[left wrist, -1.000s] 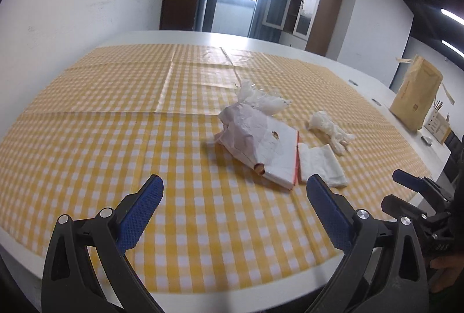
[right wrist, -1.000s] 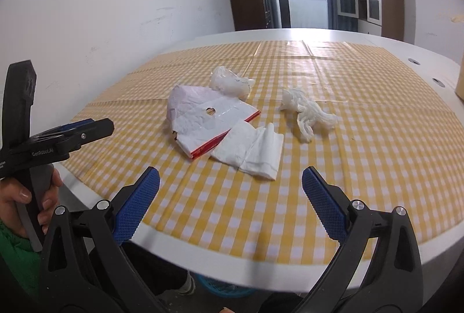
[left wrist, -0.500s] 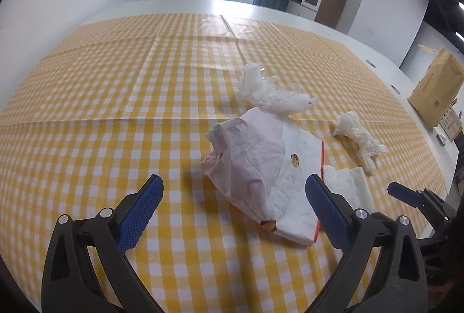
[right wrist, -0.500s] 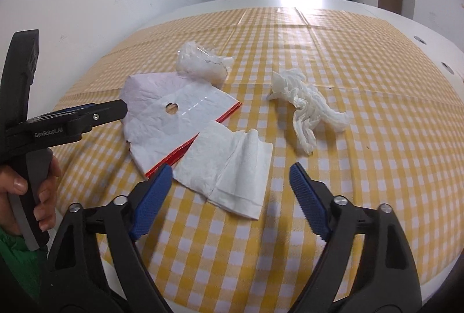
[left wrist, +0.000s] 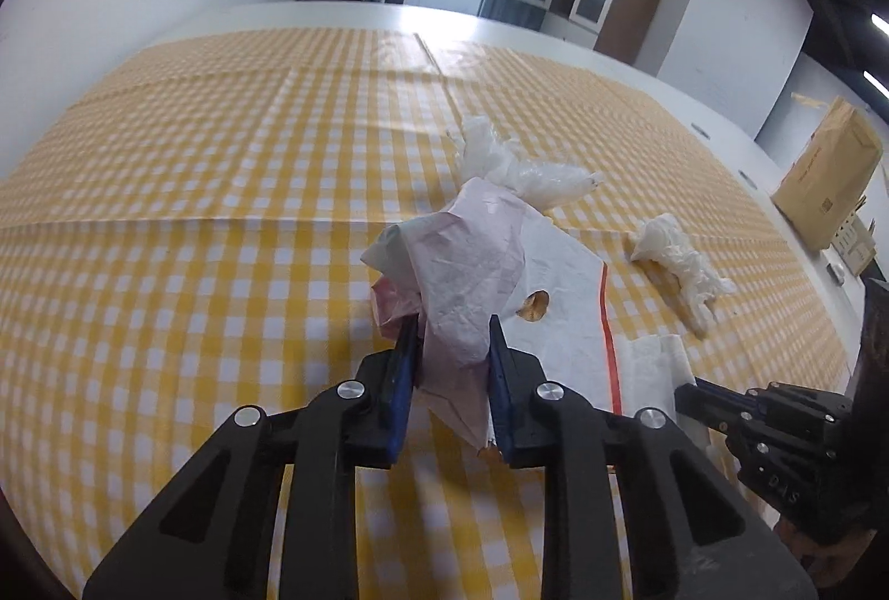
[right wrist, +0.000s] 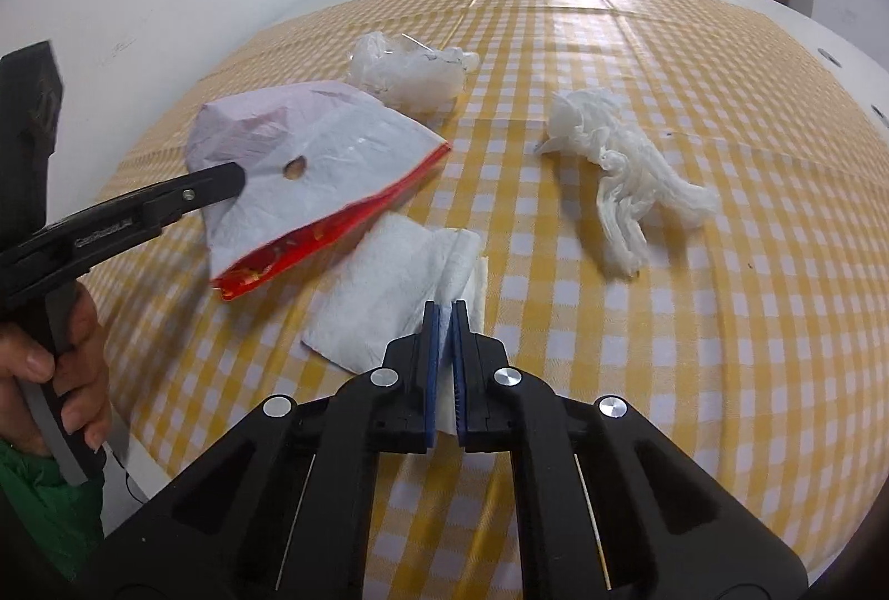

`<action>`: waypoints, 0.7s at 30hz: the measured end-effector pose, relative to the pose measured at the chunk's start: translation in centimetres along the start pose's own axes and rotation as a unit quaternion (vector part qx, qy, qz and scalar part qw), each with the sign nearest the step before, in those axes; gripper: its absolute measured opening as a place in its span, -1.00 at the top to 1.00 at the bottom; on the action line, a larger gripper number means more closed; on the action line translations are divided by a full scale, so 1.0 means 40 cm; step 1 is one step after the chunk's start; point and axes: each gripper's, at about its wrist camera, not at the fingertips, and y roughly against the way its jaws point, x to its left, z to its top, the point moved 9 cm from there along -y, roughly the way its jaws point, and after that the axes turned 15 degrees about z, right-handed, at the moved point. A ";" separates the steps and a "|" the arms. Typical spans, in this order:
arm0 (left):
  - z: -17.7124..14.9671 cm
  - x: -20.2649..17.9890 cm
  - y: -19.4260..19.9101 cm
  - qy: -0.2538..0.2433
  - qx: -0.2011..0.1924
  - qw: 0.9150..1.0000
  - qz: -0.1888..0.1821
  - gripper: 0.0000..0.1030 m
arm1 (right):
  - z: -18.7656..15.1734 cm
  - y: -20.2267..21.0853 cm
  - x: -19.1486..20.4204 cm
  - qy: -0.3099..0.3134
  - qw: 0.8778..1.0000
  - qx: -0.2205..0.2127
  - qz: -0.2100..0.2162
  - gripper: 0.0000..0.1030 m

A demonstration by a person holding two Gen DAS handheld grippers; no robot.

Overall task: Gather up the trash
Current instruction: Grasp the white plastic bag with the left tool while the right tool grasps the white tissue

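My left gripper (left wrist: 451, 328) is shut on the crumpled edge of a white paper bag (left wrist: 472, 266) with a red rim; the bag lifts off the yellow checked tablecloth (left wrist: 194, 211). The bag also shows in the right wrist view (right wrist: 316, 166), with the left gripper (right wrist: 233, 180) pinching it. My right gripper (right wrist: 444, 311) is shut on the near edge of a flat white napkin (right wrist: 389, 283). A crumpled tissue (right wrist: 622, 172) lies to the right. A clear plastic wrapper (right wrist: 411, 69) lies behind the bag.
A brown paper bag (left wrist: 828, 178) stands at the table's far right edge. The white table edge (right wrist: 139, 466) runs near my left hand. Walls, a door and cabinets stand behind the table.
Both grippers moved forward and closed. The left one took hold of the paper bag and raised its edge. The right one closed on the napkin.
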 end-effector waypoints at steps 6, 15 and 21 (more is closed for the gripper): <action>-0.045 0.035 0.092 0.013 -0.036 0.999 -0.006 0.59 | -0.032 0.077 0.033 0.030 0.999 -0.037 -0.020 0.93; -0.119 0.061 0.230 0.018 -0.074 0.997 -0.029 0.59 | -0.093 0.190 0.119 0.050 0.995 -0.082 0.007 0.94; -0.171 0.068 0.339 0.008 -0.101 0.994 -0.036 0.60 | -0.128 0.240 0.162 0.054 0.993 -0.104 0.021 0.94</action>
